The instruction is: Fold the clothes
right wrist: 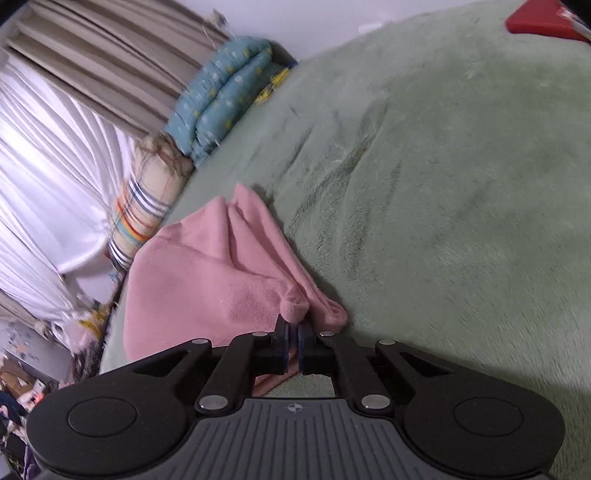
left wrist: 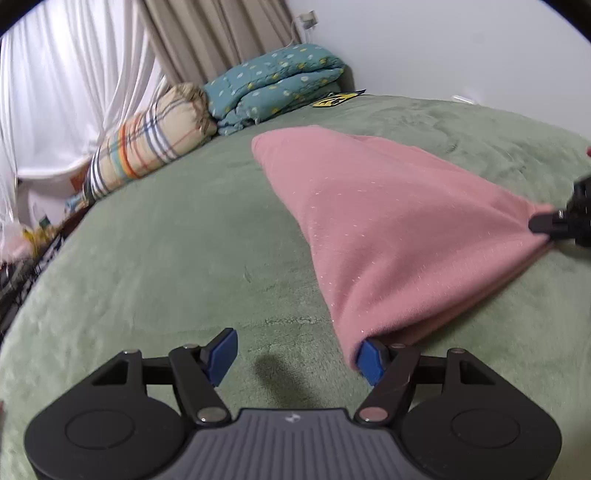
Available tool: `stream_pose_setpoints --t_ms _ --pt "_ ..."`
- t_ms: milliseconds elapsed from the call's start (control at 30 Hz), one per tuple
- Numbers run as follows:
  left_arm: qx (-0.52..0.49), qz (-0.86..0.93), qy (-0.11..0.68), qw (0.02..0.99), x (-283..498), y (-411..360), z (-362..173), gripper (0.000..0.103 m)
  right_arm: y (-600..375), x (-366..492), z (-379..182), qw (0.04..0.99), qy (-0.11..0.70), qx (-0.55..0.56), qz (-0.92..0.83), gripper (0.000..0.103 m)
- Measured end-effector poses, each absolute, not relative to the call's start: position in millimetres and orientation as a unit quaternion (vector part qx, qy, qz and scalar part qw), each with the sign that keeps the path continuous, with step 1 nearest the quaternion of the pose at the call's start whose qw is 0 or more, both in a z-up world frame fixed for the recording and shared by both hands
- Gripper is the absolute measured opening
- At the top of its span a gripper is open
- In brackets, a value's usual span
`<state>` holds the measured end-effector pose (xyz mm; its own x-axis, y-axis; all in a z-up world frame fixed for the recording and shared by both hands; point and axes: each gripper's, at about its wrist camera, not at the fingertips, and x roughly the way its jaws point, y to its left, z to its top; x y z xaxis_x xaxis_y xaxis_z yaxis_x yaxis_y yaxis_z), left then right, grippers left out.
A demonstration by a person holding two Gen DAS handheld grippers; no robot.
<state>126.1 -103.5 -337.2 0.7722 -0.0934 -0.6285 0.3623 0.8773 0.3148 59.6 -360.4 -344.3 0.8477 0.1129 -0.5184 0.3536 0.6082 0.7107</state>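
A pink garment (left wrist: 388, 229) lies folded in a long wedge on the green blanket of the bed (left wrist: 166, 258). My left gripper (left wrist: 295, 347) stands open at the garment's near corner. That corner drapes over its right blue pad (left wrist: 369, 360), and the left pad is bare, with only blanket in the gap. At the right edge of the left wrist view, my right gripper (left wrist: 543, 223) pinches the garment's other corner. In the right wrist view my right gripper (right wrist: 294, 328) is shut on a bunched pink garment (right wrist: 207, 280) corner, lifted slightly off the blanket (right wrist: 443, 184).
A teal dotted quilt (left wrist: 273, 81) and a plaid pillow (left wrist: 147, 147) lie at the bed's far left by the curtains (left wrist: 74, 92). A yellow and black item (left wrist: 334, 99) sits near the quilt. A red object (right wrist: 535, 18) lies far right. Clutter (left wrist: 33, 236) lies past the bed's left edge.
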Motion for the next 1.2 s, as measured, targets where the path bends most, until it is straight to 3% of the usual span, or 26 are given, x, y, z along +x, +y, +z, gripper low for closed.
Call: stream_pose_setpoints --t_ms 133,200,233,333,433,667,767,800,833,933,1000,1200 --pt "0.219 -0.128 0.32 0.913 131 -106 -338 0.068 -364 55 -343 0.848 0.274 0.445 -0.086 0.014" --pt "0.214 -0.13 0.323 0.913 132 -105 -338 0.068 -375 40 -330 0.848 0.259 0.451 -0.106 0.027" --pt "0.206 -0.131 0.326 0.913 134 -103 -337 0.068 -379 34 -320 0.859 0.243 0.435 -0.119 0.028" --pt "0.19 -0.136 0.334 0.913 136 -100 -337 0.068 -398 41 -293 0.886 0.206 0.403 -0.099 0.028" --pt "0.182 -0.142 0.338 0.912 135 -95 -337 0.067 -414 122 -276 0.884 0.265 0.382 0.046 0.028" --pt "0.158 -0.15 0.354 0.91 142 -85 -336 0.069 -389 270 -306 0.883 0.405 0.21 0.109 0.019" --pt "0.155 -0.154 0.357 0.908 142 -83 -335 0.069 -381 294 -317 0.879 0.421 0.184 0.127 0.023" --pt "0.153 -0.156 0.358 0.908 143 -82 -335 0.069 -380 297 -319 0.88 0.419 0.181 0.134 0.033" --pt "0.151 -0.155 0.358 0.908 143 -81 -336 0.07 -379 297 -321 0.882 0.417 0.176 0.135 0.034" --pt "0.145 -0.153 0.36 0.909 144 -78 -337 0.074 -376 299 -325 0.887 0.409 0.164 0.139 0.031" --pt "0.14 -0.152 0.363 0.909 144 -78 -338 0.074 -380 297 -326 0.889 0.398 0.182 0.135 0.011" --pt "0.145 -0.153 0.359 0.909 143 -82 -333 0.074 -379 281 -293 0.925 0.311 0.191 0.104 0.008"
